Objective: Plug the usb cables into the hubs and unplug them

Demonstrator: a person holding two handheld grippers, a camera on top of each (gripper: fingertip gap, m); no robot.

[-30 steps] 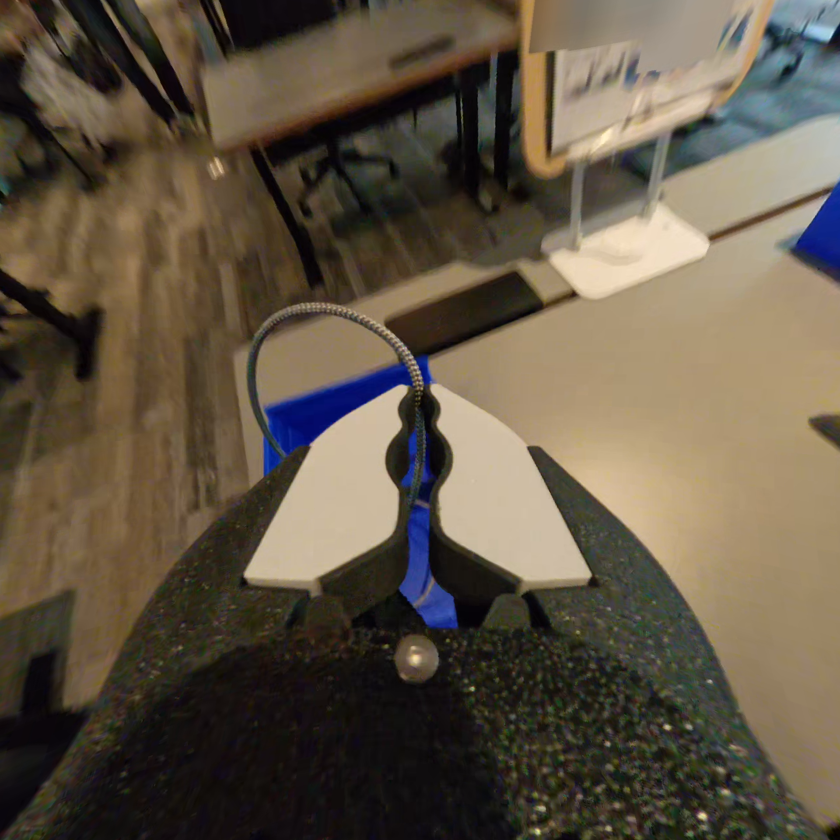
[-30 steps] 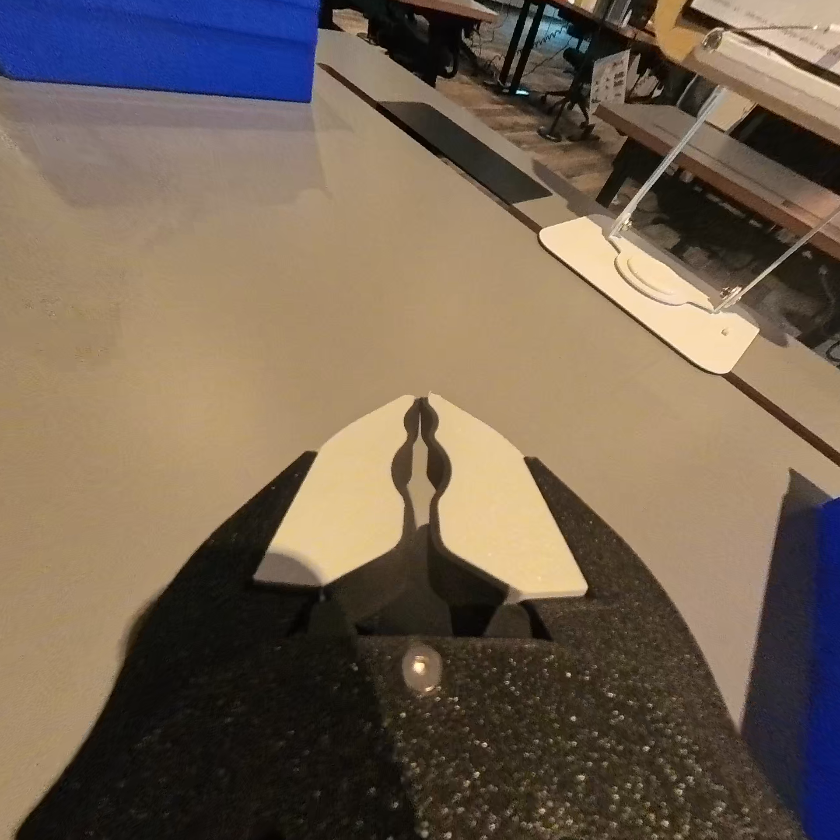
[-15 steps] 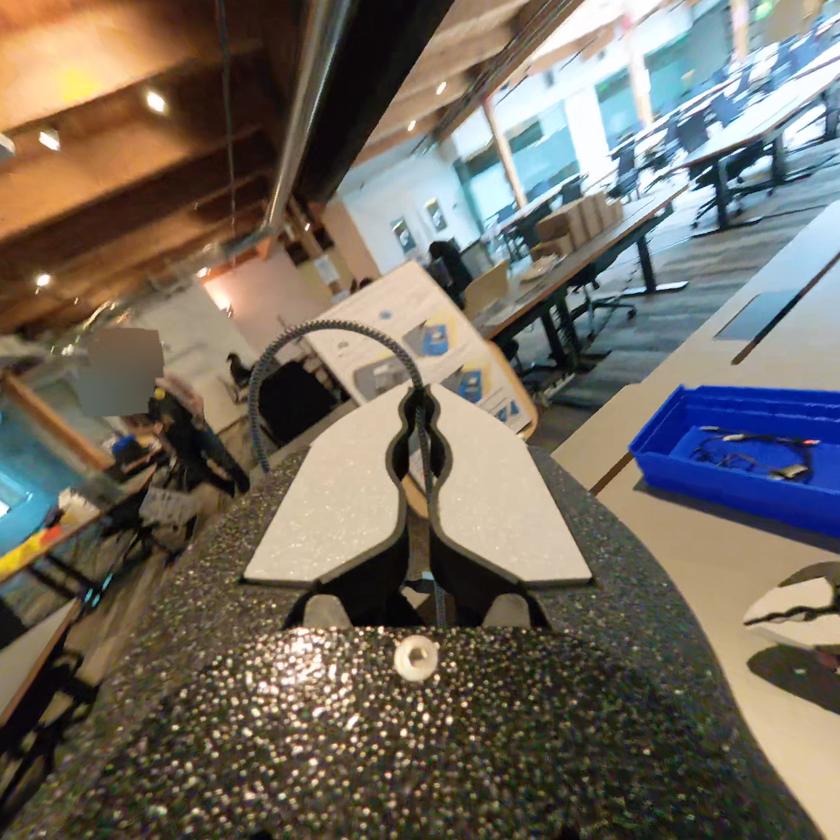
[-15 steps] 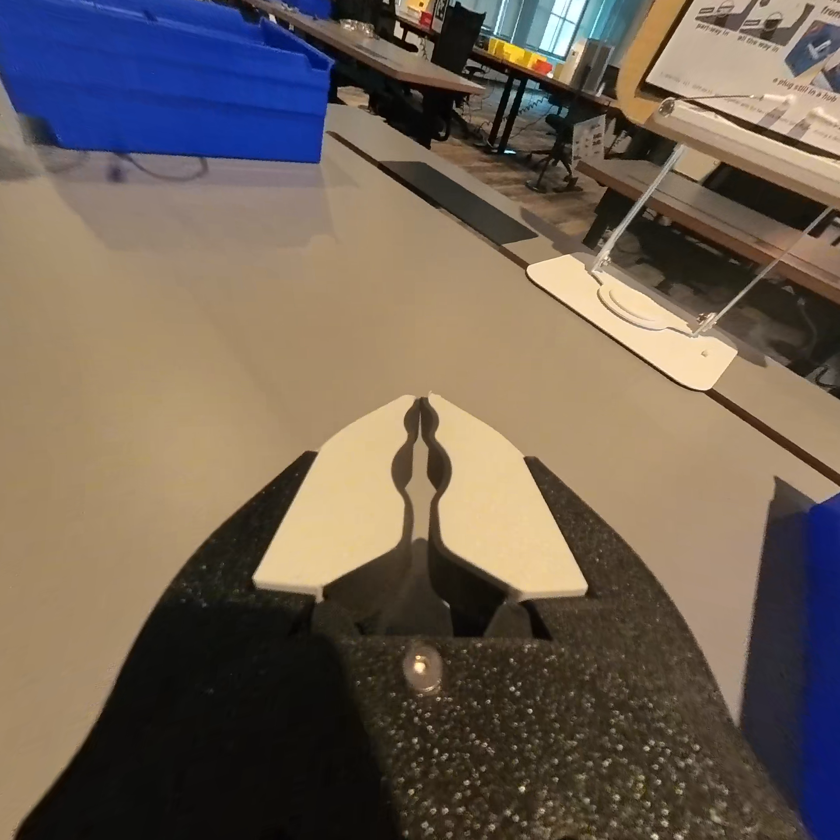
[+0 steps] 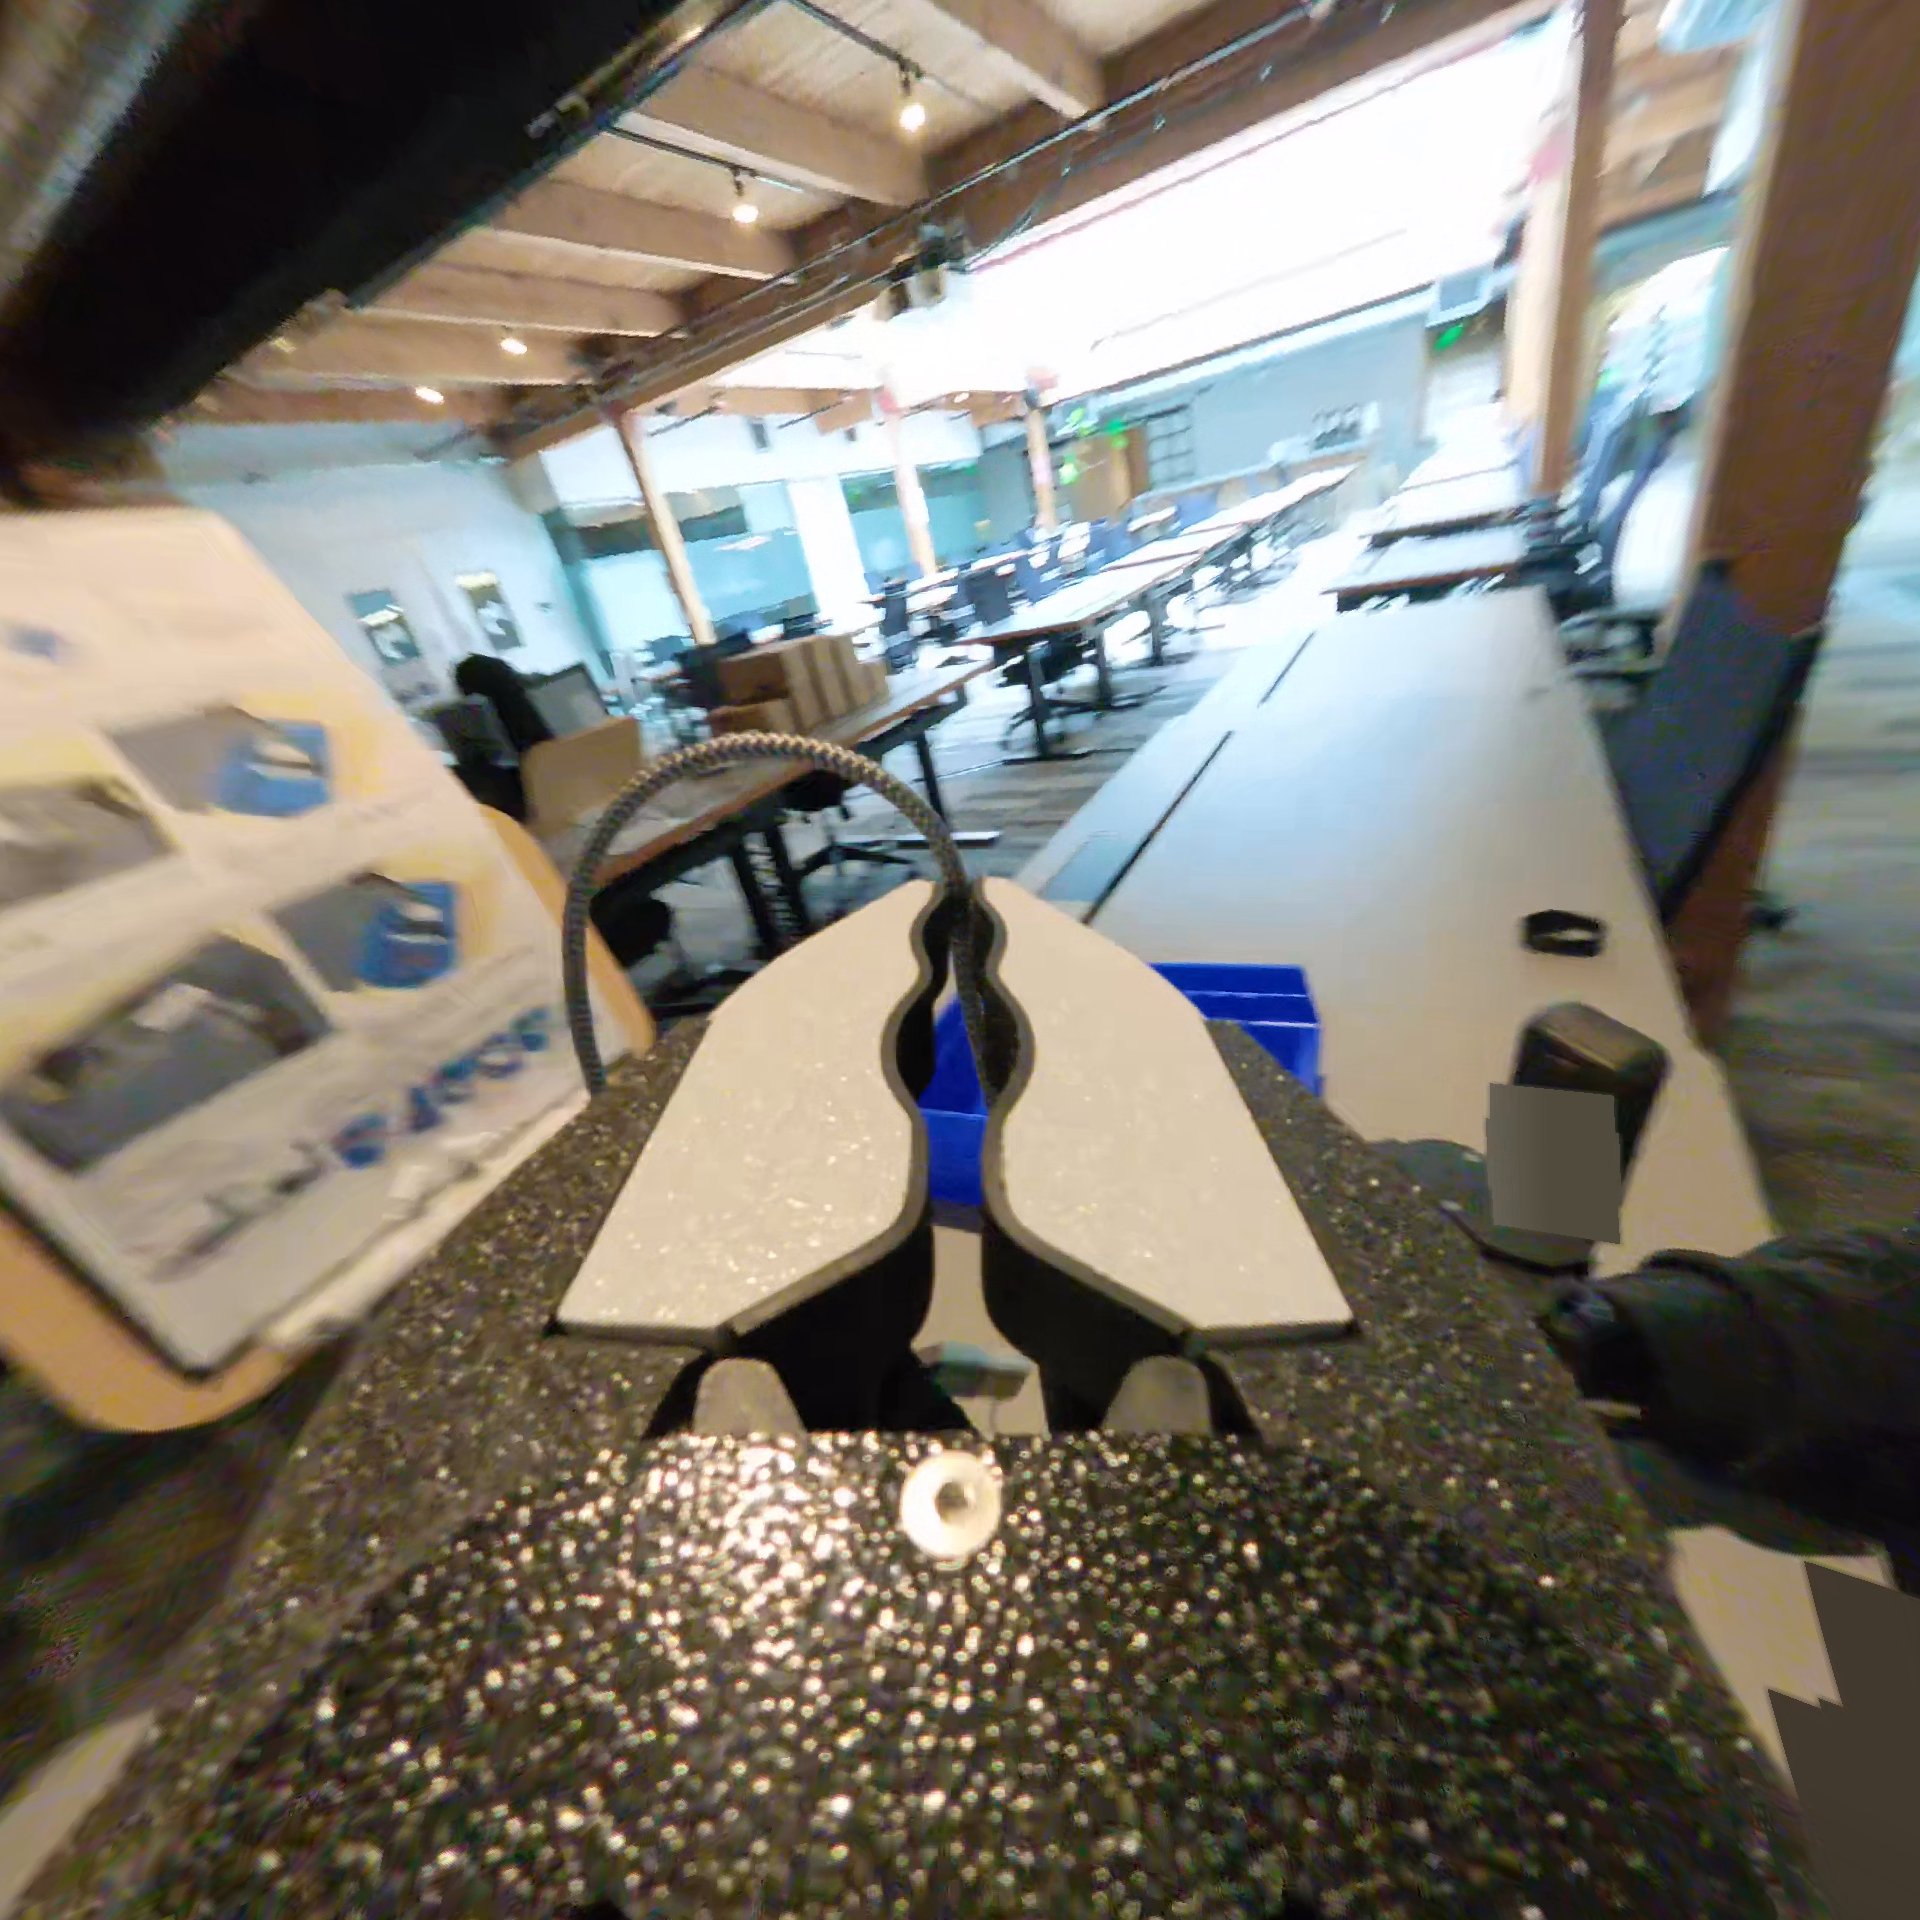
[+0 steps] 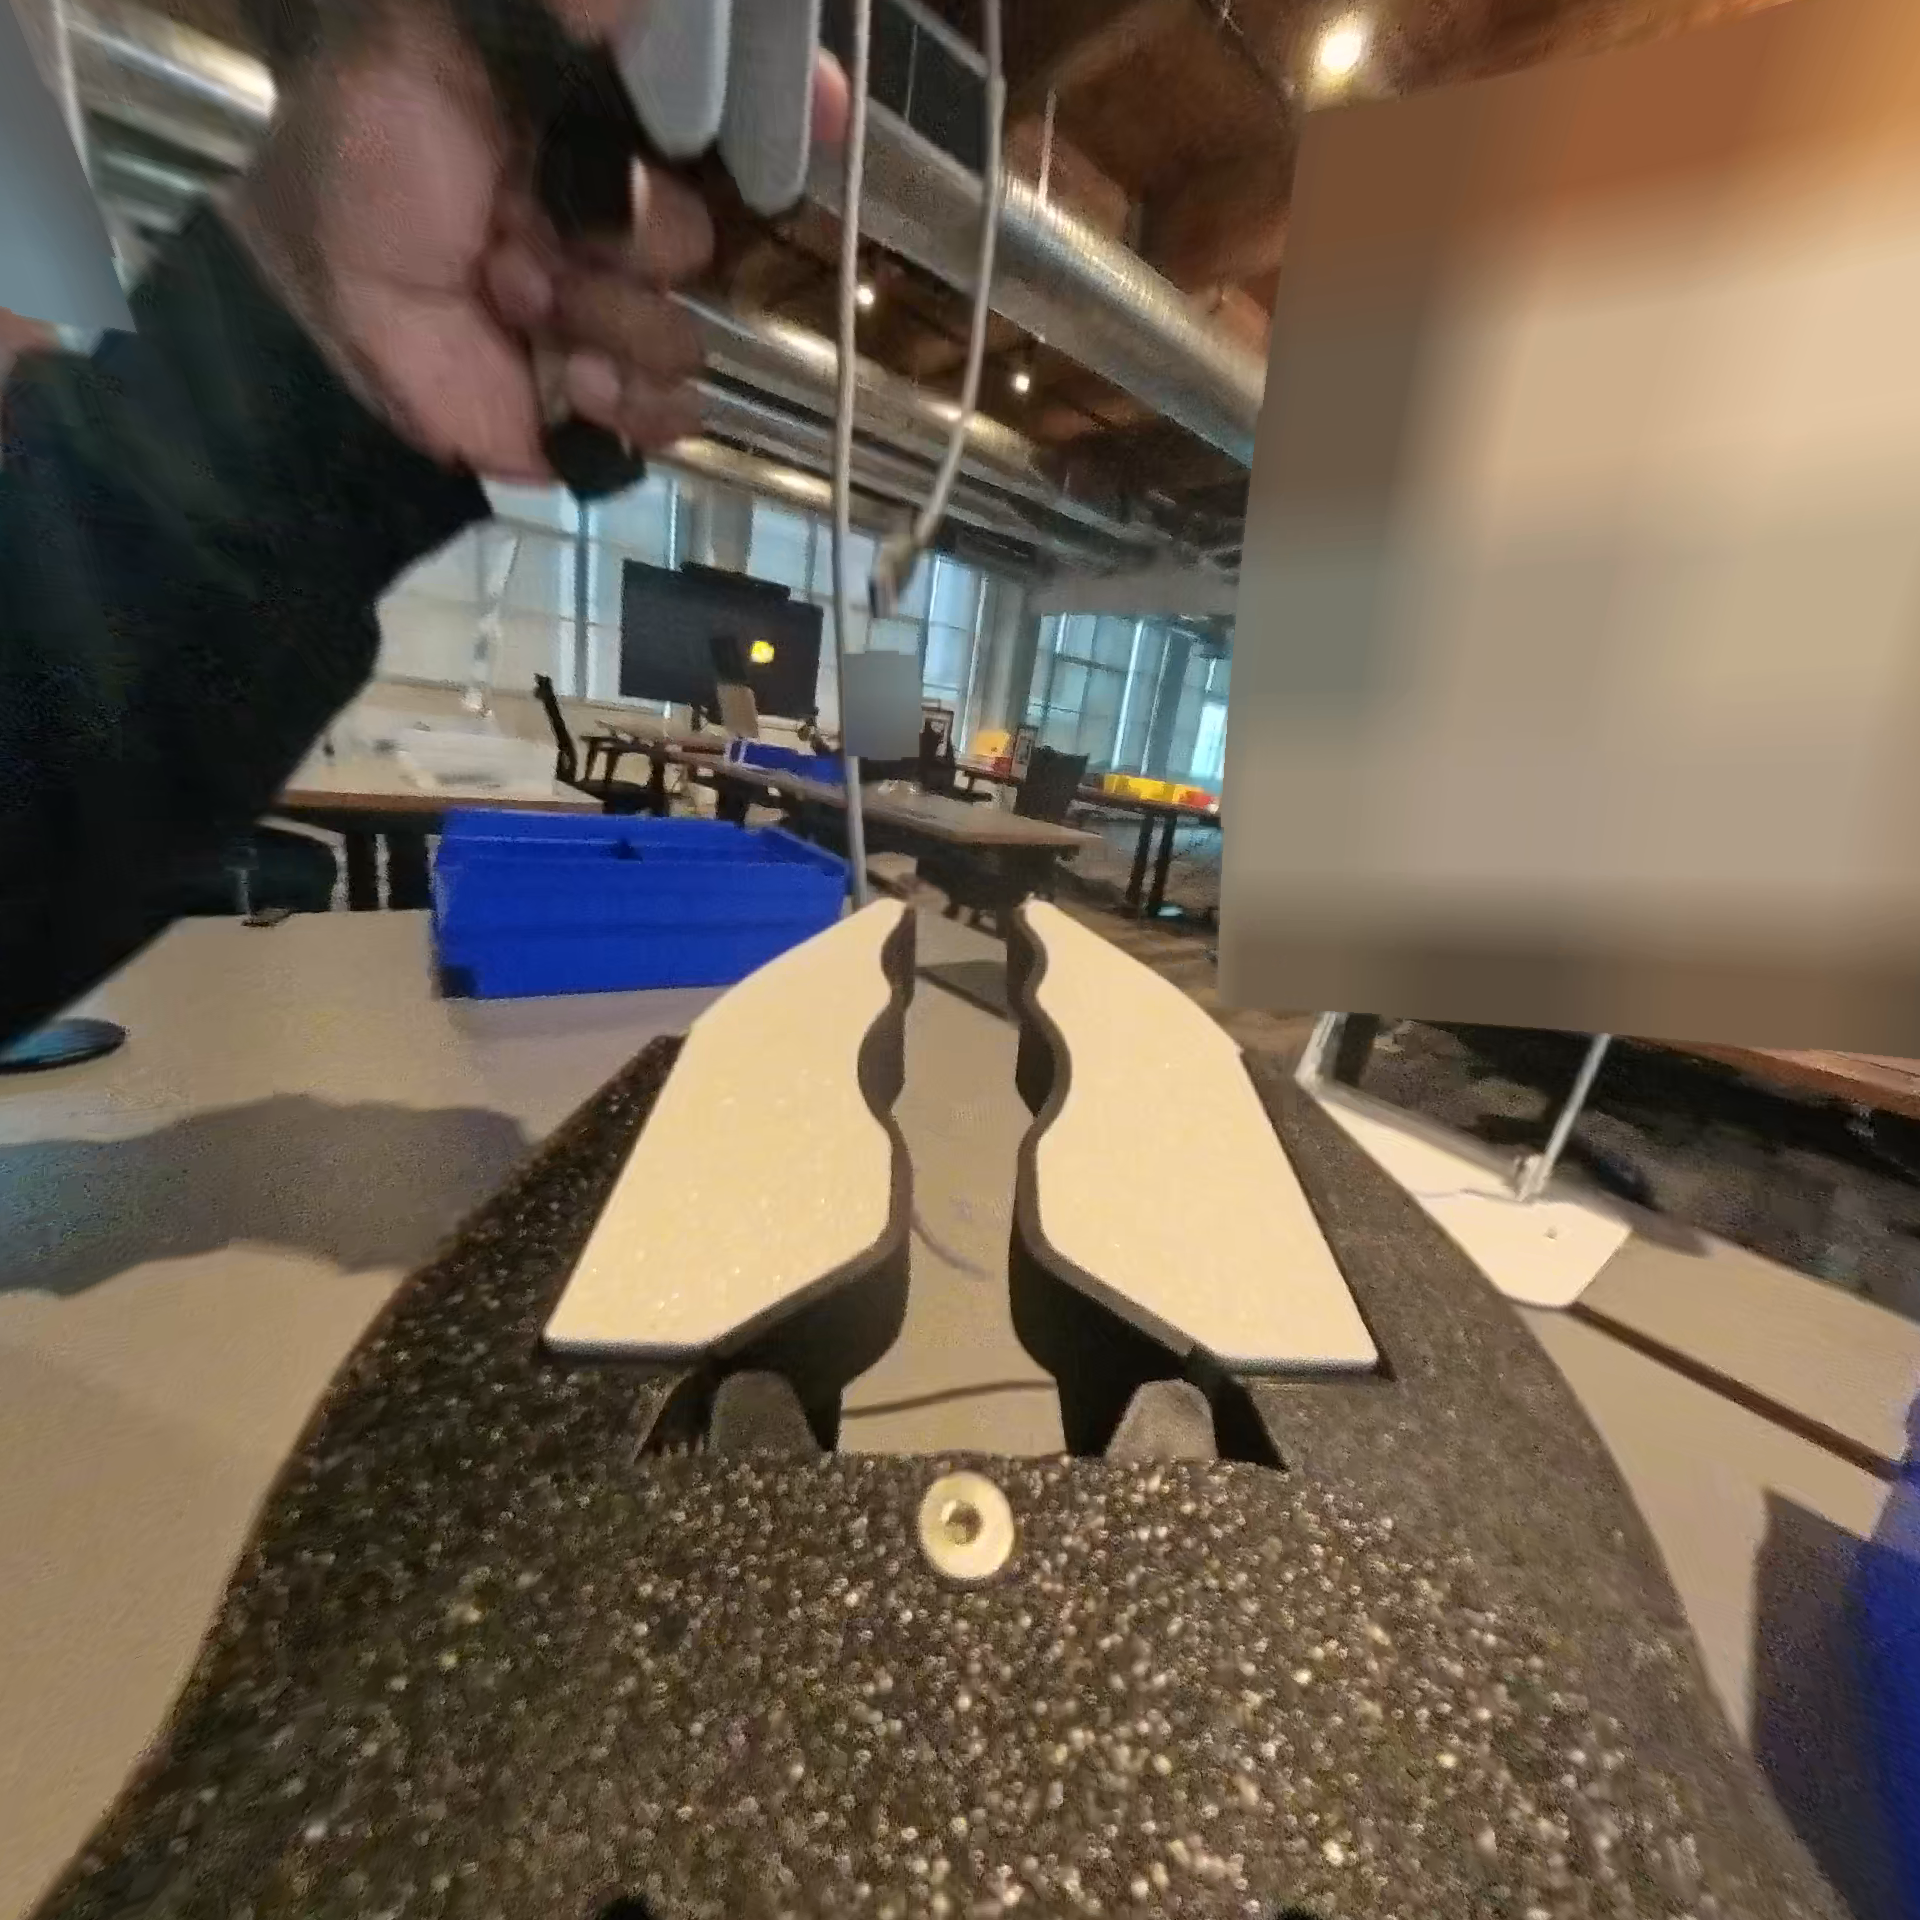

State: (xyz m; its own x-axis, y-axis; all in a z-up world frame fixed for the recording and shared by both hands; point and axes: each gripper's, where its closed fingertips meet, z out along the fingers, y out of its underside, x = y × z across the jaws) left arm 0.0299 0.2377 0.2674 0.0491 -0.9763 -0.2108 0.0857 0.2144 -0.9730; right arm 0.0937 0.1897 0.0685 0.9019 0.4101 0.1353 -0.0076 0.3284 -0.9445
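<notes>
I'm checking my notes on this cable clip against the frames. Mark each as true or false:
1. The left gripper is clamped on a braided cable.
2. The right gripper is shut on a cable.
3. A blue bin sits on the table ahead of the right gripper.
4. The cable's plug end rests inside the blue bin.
1. True: the left gripper pinches the braided cable, which arches out to its left.
2. False: the right gripper is open and holds nothing.
3. True: the blue bin stands on the grey table.
4. False: the plug end dangles in the air.
</notes>
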